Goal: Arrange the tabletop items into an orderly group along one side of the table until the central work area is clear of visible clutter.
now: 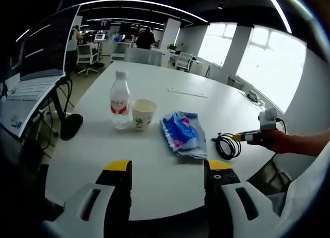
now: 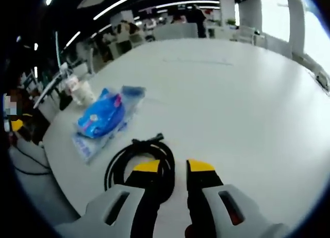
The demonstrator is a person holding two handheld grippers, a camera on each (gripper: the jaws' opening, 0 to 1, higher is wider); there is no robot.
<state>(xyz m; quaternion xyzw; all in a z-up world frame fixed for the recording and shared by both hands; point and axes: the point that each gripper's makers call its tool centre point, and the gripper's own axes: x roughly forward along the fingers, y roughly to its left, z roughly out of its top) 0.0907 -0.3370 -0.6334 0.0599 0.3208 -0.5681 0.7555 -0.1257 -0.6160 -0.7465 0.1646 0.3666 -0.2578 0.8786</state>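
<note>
A white round table (image 1: 170, 160) in an open office carries a short row of things near its front edge: a water bottle (image 1: 119, 100) with a red label, a paper cup (image 1: 143, 114) just beside it, a blue plastic packet (image 1: 183, 133) a little further along, then a coiled black cable (image 1: 227, 145) near the edge. The left gripper (image 1: 167, 172) hangs back over the front edge with its jaws spread wide, holding nothing. The right gripper (image 2: 168, 167) sits at the coil, jaws parted by a narrow gap, one jaw over the cable loop (image 2: 139, 158); whether it pinches the cable is unclear. The step in hand looks like taking up the cable. Next it probably needs a firm grip on the coil, then a short slide toward the packet
</note>
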